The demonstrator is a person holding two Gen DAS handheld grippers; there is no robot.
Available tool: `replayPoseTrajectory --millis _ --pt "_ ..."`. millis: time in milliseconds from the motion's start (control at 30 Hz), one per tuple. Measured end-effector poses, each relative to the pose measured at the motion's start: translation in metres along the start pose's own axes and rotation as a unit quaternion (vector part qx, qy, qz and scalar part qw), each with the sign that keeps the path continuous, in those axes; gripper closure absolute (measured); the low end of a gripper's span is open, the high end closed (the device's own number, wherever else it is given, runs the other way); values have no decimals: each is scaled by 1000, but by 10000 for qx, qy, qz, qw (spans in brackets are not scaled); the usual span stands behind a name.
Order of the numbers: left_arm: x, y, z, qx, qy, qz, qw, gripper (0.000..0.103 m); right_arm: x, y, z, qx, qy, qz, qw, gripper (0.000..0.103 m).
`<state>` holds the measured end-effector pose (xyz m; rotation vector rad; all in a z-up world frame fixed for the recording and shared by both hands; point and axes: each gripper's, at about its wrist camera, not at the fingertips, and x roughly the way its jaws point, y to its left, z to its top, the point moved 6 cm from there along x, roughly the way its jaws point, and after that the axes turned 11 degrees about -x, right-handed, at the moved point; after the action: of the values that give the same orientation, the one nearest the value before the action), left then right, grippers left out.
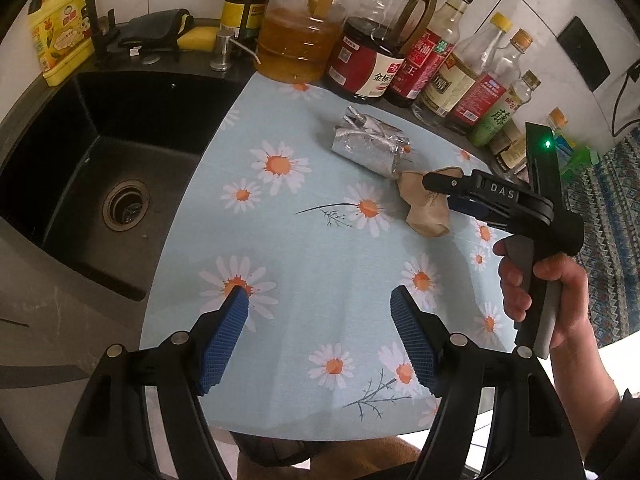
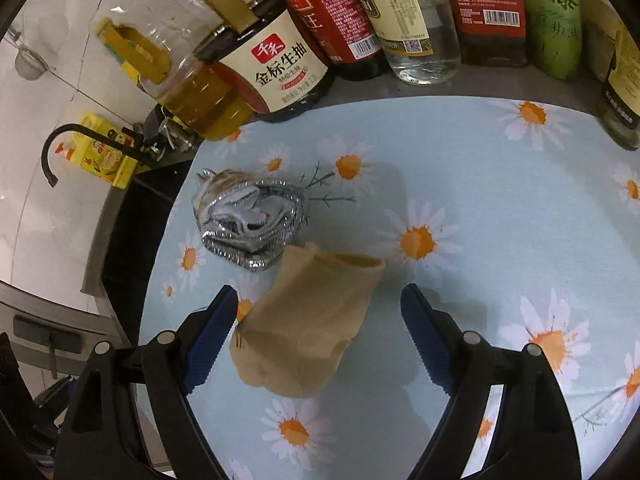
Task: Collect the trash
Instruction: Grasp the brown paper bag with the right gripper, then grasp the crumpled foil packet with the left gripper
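Only left wrist view shows sink [image 1: 100, 168], hand [image 1: 548, 296]

Crumpled foil wad [image 2: 250, 222] touches a creased tan paper bag [image 2: 308, 328] on the daisy cloth [image 2: 460, 168].

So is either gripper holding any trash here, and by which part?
Nothing is held. The right gripper is open around the brown paper wad, pads not pressing it. The left gripper is open over bare cloth. The foil wad lies untouched.

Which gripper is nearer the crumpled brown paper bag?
Right. The right gripper hangs over the brown paper bag, open jaws straddling it. The left gripper hovers open over bare cloth, well short of it.
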<state>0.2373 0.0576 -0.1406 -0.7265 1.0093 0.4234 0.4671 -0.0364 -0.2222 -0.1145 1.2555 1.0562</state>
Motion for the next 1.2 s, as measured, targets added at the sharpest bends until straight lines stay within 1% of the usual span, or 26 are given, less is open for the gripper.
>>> replayPoseTrajectory --millis 100,200,367,500,800,833,867,900,967,1200 --pt "3 -2 1 -14 25 34 10000 32 5 -1 2 59 47 197 9998 21" --pt "5 -5 1 -7 43 56 10000 32 8 0 2 68 94 326 9994 33" --pt "9 -9 1 11 68 80 9999 32 9 0 2 135 108 564 9983 40" --pt "11 -12 2 30 65 88 9999 32 0 -1 3 87 2 574 9983 43" --pt "22 -30 13 139 66 43 9999 31 -33 -5 -4 43 -250 575 9980 55" --pt "25 -33 16 185 66 63 9998 30 -37 -5 -6 33 -275 570 9980 56" --pt "27 -35 19 227 49 80 9997 24 -41 -7 -8 27 -305 560 9980 56" --pt "29 -37 22 248 40 84 9996 23 -44 -8 -10 37 -324 555 9979 57" --pt "35 -42 28 279 56 79 9996 23 -50 -12 -15 71 -347 553 9978 57" --pt "59 -64 55 619 89 128 9980 23 -80 -31 -36 209 -455 518 9974 57"
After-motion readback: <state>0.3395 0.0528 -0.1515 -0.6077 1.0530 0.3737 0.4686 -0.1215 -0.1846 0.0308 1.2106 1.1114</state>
